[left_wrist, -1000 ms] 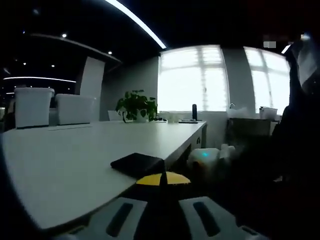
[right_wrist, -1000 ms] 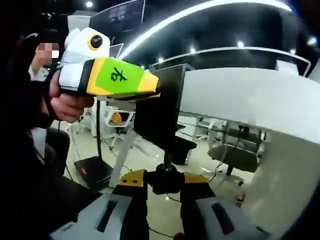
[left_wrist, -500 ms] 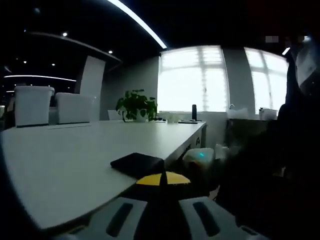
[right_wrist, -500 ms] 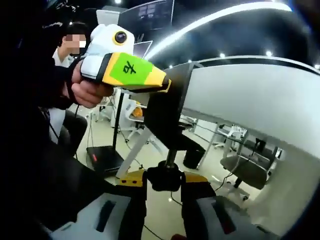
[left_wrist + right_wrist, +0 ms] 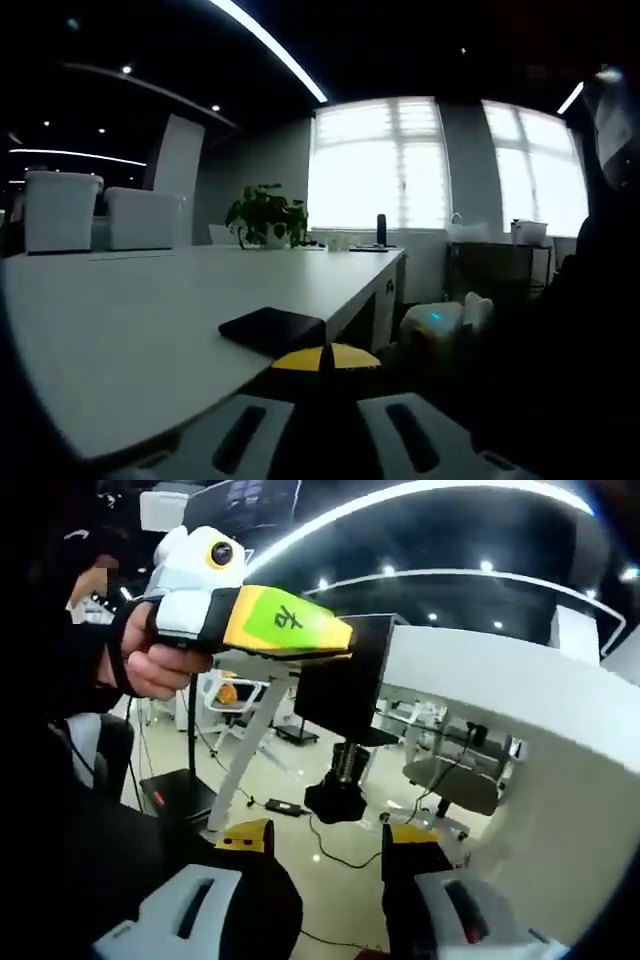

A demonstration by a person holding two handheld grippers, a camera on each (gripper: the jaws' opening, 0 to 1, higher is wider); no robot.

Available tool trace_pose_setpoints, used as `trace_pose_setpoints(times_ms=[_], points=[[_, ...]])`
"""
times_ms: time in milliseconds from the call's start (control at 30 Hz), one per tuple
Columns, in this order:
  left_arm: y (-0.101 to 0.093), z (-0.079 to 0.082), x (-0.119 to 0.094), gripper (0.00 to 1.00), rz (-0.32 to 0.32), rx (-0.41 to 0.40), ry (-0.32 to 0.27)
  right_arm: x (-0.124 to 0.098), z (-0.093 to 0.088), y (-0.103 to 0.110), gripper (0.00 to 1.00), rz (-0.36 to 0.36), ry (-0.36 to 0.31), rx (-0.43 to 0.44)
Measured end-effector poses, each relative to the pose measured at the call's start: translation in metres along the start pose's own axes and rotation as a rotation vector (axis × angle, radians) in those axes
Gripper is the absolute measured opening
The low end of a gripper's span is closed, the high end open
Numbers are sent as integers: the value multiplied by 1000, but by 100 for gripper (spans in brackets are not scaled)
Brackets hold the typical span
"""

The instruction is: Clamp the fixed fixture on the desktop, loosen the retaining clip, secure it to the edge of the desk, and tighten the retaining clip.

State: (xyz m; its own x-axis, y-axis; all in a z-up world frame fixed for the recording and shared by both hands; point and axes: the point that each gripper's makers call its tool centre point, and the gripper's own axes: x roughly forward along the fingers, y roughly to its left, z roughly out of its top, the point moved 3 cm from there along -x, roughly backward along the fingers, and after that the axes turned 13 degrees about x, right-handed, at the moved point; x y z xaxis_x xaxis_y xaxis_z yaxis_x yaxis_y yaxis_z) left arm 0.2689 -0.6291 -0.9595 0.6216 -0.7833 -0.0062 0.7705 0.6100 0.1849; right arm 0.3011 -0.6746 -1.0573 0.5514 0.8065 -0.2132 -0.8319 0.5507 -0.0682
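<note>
White surface (image 5: 140, 320) edge carries black fixture (image 5: 345, 685), L gripper (image 5: 325, 357) clamped on it, R gripper (image 5: 325, 832) agape w/ knob (image 5: 340, 795) just beyond its jaws.

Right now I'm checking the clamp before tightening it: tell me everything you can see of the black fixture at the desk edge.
The black fixture looks like a matte, boxy C-clamp hooked over the edge of the white desk. A flat black pad lies on the desktop. Below hangs a short threaded stem ending in a round black knob, free in the air between the right gripper's open jaws. The left gripper grips its side.
</note>
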Motion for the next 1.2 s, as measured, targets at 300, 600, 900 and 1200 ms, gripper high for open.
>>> trace_pose_setpoints(times_ms=[300,600,900,1200], points=[[0,0,-1,0,-1,-5,-28,17,8,9,41,-437,-161,277],[0,0,-1,0,-4,-5,-32,30,12,9,38,-586,-131,347],[0,0,0,0,12,14,-25,26,15,10,24,-619,-98,290],[0,-1,0,0,24,12,-6,33,15,1,22,-173,-46,182]])
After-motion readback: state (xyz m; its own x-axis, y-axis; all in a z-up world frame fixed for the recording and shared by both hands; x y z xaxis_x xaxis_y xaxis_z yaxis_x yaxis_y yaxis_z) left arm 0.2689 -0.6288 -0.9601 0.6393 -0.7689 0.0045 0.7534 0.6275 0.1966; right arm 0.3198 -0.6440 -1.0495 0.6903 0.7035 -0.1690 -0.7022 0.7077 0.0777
